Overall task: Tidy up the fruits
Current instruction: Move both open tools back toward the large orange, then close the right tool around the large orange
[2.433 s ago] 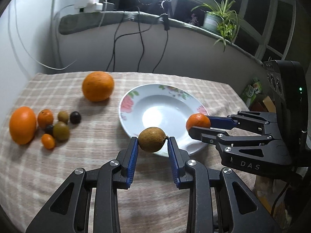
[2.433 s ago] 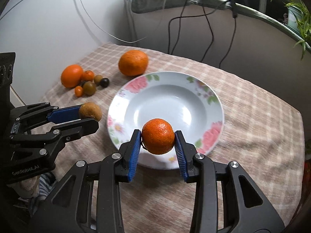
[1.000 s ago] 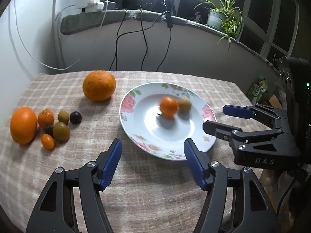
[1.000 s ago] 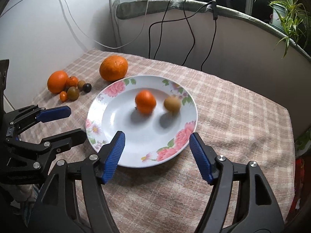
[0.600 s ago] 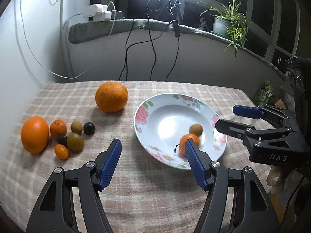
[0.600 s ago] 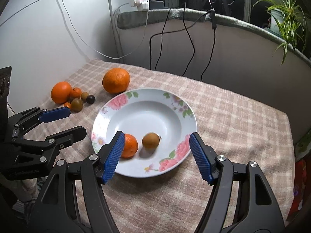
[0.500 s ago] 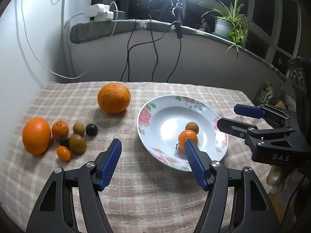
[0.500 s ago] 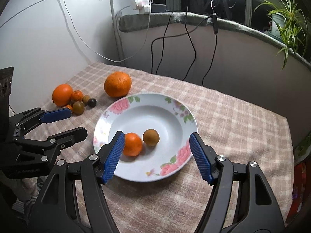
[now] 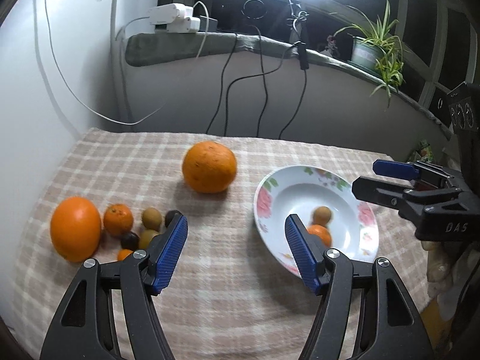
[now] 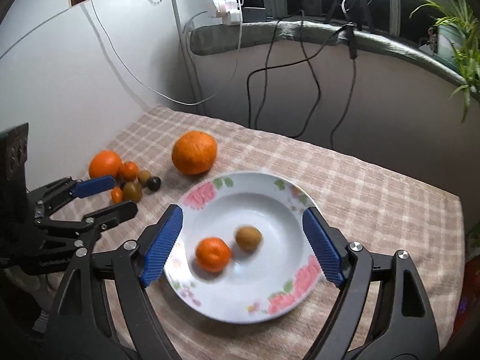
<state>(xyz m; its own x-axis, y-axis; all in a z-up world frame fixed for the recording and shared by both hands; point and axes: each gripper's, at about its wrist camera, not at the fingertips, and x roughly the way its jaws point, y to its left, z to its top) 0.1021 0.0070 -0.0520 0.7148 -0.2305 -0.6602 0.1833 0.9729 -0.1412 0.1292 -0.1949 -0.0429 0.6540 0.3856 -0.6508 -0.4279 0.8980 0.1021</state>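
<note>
I am holding both grippers wide apart over a table draped in a beige checked cloth [image 9: 240,300], neither one gripping anything. My left gripper [image 9: 235,250] is hovering above the bare cloth, its blue pads [image 9: 168,255] spread between the fruit cluster and the plate; my right gripper [image 10: 240,244] is hanging over the floral plate [image 10: 264,300], its pads framing the bowl of the dish. 2 fruits are sitting inside the plate, just beside each other: a small orange tangerine [image 10: 213,254] and a brown-green round fruit [image 10: 248,238], both slightly blurred. In the left wrist view the tangerine is lying partly behind my right-hand pad. A large rough-skinned orange [image 9: 209,166] is resting on the cloth near the plate's far-left rim, not touching it. Well apart, toward the table's left edge, a smooth orange [image 9: 75,232] is sitting beside a huddle of small fruit: a small tangerine [image 9: 118,219], 2 olive-green ones [image 9: 151,217], 2 dark, nearly black ones [image 10: 153,183] and 1 tiny orange one [image 10: 117,195]. Cables are hanging from a power strip [image 9: 174,21] on the ledge behind, where a spider plant [image 9: 378,51] is standing under a bright lamp.
</note>
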